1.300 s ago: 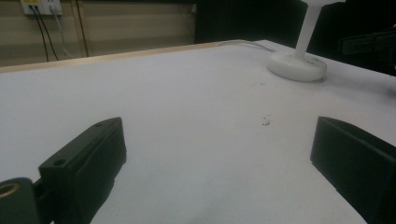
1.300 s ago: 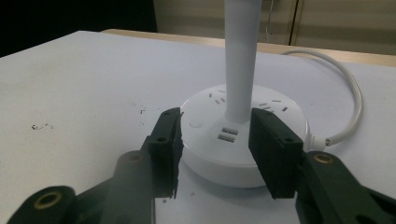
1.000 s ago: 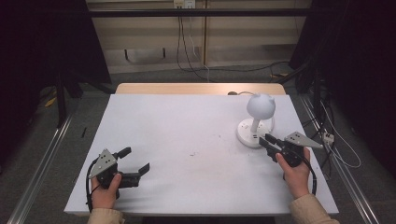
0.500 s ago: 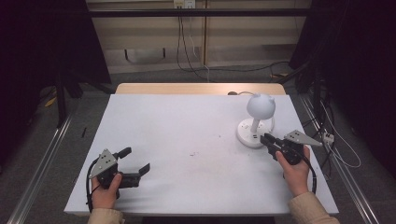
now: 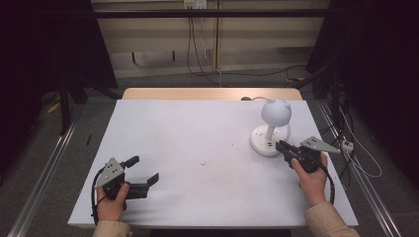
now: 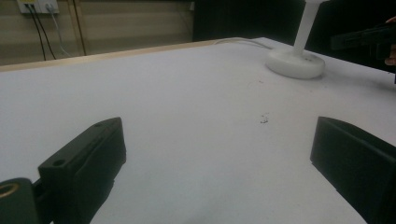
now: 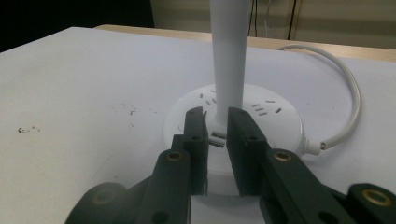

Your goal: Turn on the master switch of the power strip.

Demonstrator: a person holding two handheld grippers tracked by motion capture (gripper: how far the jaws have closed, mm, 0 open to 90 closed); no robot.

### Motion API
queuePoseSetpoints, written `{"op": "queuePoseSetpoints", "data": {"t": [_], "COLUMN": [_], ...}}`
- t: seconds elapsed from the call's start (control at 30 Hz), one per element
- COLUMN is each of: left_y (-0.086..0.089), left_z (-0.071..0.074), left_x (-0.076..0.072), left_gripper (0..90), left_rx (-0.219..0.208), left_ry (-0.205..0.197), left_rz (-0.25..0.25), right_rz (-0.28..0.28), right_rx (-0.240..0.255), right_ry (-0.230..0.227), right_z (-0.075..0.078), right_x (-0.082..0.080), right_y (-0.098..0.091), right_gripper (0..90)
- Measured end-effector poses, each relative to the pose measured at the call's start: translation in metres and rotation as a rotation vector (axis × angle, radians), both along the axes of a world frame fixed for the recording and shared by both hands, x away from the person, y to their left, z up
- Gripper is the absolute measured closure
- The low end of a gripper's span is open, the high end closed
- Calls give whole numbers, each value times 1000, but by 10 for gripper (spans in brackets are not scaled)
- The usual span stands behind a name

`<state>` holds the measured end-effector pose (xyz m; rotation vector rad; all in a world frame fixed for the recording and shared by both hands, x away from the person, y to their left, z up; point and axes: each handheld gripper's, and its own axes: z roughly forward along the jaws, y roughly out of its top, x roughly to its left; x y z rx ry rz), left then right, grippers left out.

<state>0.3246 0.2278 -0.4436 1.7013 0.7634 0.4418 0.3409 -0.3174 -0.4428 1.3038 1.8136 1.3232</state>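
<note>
With the right gripper (image 7: 215,122) nearly closed on nothing, its jaws having just been narrowing over the lamp's (image 5: 271,129) round base at the table's (image 5: 188,133) four o'clock, the lamp could be tipped by a push, while the left gripper (image 5: 146,171) rests released at seven o'clock.

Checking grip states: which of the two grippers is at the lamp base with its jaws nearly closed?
The right gripper, jaws nearly together over the lamp base; they have just been closing. The left gripper stands wide open over bare table.
</note>
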Motion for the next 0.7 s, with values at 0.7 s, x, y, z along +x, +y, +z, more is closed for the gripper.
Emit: {"op": "queuePoseSetpoints", "data": {"t": [0.7], "left_y": [0], "left_z": [0], "left_x": [0], "left_gripper": [30], "left_rx": [1], "left_ry": [3], "left_rz": [-1], "right_rz": [-1], "right_rx": [-5], "right_ry": [22], "right_z": [2], "right_x": [4], "right_y": [-4], "right_gripper": [845]}}
